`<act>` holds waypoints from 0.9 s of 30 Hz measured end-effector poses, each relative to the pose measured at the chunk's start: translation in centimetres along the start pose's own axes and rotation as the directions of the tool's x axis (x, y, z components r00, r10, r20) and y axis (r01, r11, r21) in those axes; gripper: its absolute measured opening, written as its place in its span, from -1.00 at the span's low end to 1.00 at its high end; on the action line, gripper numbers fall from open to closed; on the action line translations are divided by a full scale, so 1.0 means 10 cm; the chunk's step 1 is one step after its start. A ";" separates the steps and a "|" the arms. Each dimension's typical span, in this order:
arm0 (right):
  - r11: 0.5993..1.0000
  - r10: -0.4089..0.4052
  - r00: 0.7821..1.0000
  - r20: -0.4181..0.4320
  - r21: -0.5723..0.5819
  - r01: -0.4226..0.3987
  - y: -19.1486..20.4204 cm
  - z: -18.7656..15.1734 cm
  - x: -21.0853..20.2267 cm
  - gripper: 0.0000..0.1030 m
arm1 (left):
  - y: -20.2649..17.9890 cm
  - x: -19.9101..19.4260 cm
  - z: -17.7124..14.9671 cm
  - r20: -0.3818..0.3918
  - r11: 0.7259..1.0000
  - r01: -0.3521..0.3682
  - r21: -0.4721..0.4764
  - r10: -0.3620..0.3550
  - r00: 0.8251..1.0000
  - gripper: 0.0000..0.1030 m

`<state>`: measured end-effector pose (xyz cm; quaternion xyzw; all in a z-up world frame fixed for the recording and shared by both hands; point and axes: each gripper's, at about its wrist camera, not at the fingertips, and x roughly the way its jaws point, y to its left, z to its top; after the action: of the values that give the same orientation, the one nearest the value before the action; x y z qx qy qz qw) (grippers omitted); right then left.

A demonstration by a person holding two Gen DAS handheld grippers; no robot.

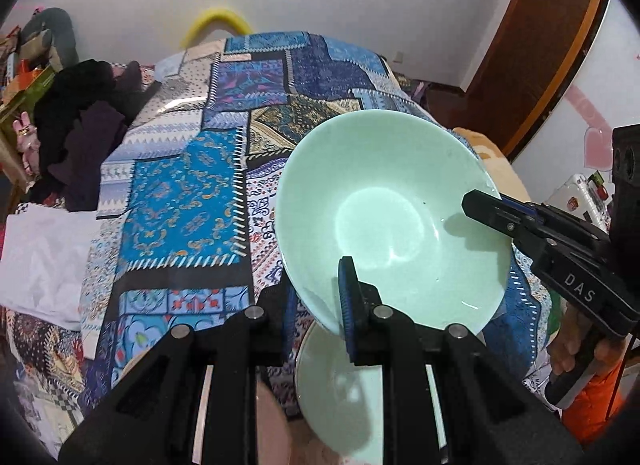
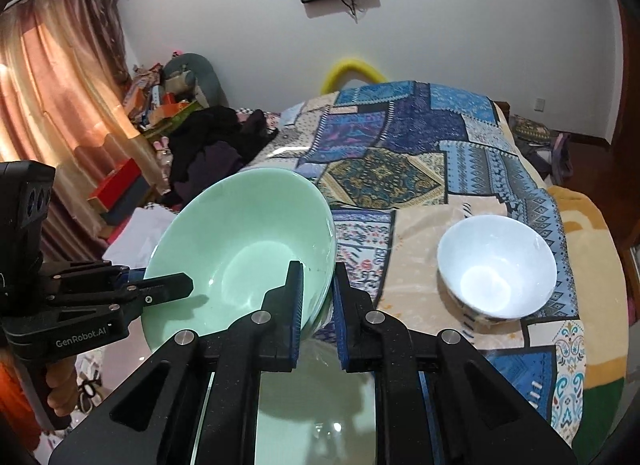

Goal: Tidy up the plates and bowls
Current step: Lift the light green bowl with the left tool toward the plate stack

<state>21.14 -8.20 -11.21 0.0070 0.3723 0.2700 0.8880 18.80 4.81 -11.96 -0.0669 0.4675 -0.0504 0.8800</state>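
A patchwork cloth point(image 2: 420, 169) in blues, creams and golds covers the table and fills most of both views, with a heap of dark clothing point(image 2: 216, 145) at its far left edge and pink curtains point(image 2: 52, 105) beyond. Above the near part of the cloth a large green bowl point(image 1: 384, 217) is held tilted in the air, its open side turned toward the cameras. The left gripper point(image 1: 318, 305) pinches the bowl's near rim, one blue pad inside the wall and one outside, the jaws pressed close on the thin ceramic. The right gripper point(image 2: 318, 313) clamps the opposite rim in the same way, one finger inside and one outside; in the left wrist view it reaches in from the right, its upper finger lying over the bowl's inner wall. Directly below the raised bowl, close to the left gripper's fingers, lies a second green dish point(image 1: 340, 393), partly hidden by the gripper body. To the right on the cloth, well apart from the held bowl, stands a smaller white bowl point(image 2: 498, 265), upright. A hand point(image 1: 576, 349) grips the right tool's handle.
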 end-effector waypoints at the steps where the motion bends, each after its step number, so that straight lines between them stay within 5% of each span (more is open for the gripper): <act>1: 1.000 0.003 1.000 0.004 -0.006 -0.002 0.03 -0.01 -0.02 -0.75 | 0.01 -0.06 -0.03 0.008 1.000 -0.003 -0.001 0.003 1.000 -0.63; 27: 0.982 0.148 0.987 -0.059 -0.108 -0.154 0.92 -0.30 0.06 -0.75 | 0.66 -0.87 -0.81 0.074 0.986 -0.101 -0.130 0.111 0.991 -0.63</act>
<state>15.14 -0.65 -11.77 -0.0214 0.3773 0.3573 0.8541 7.43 12.06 -10.43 -0.0995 0.4367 0.0289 0.8936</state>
